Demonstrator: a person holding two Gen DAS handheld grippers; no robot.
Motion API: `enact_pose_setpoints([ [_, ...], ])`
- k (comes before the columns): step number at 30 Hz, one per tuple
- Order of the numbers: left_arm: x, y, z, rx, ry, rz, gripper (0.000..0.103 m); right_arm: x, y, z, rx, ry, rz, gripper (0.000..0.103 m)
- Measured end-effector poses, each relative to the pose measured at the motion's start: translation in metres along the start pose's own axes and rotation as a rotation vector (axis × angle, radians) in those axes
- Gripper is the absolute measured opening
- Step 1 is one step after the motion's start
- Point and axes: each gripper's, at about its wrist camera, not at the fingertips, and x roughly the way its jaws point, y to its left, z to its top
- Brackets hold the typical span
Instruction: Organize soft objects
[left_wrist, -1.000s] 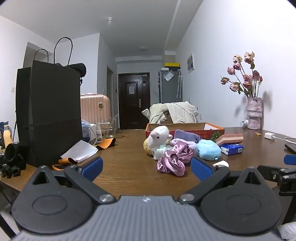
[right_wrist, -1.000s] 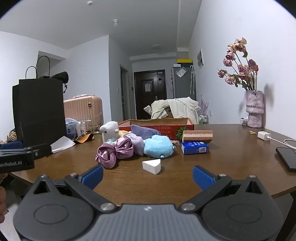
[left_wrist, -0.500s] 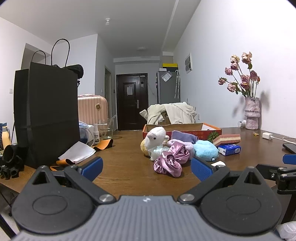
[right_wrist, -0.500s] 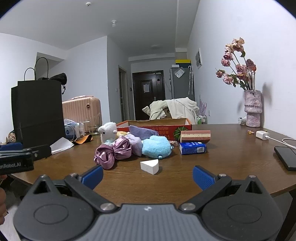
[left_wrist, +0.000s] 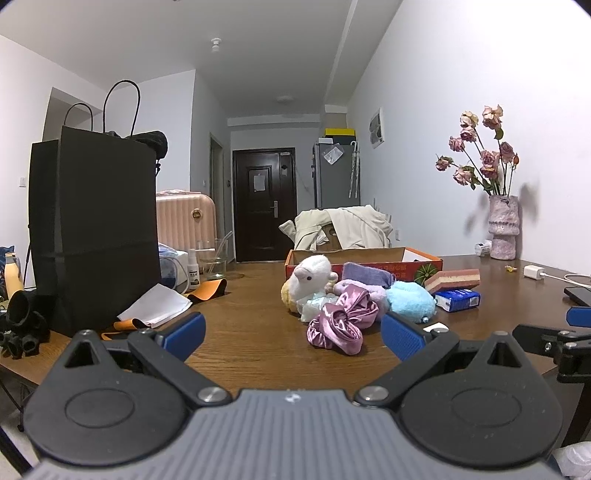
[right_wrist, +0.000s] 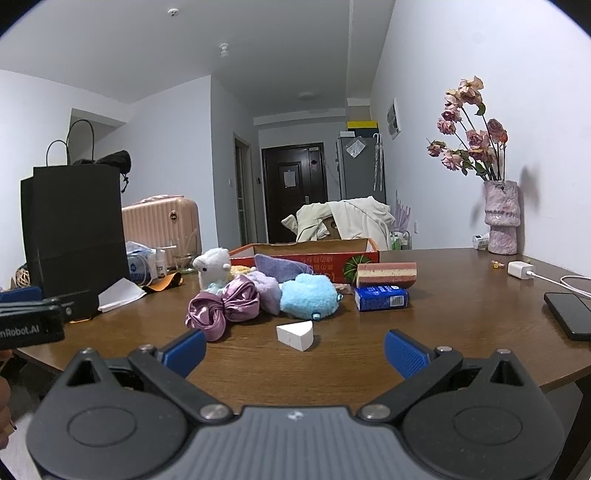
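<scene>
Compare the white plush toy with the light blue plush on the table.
The white plush toy sits upright at the pile's left end; the light blue plush lies low and rounded toward the right. White shows a face; blue shows none clearly. Both are fluffy and lie outside the orange box.

Left gripper (left_wrist: 291, 332): wide open, holding nothing, level, near the front edge of the table.
Right gripper (right_wrist: 293, 349): wide open too, holding nothing, level, beside the left one at the front edge.

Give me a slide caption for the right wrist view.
Open right claw faces a white wedge, pink scrunchie and blue plush on the table.
</scene>
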Motion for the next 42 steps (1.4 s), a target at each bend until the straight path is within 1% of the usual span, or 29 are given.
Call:
enact_pose_setpoints([
  [42, -0.0012, -0.0015, -0.0029, 0.008, 0.007, -0.005, 0.103, 0.0028, 0.0026, -0.0027, -0.004, 0.023, -0.005, 0.103],
])
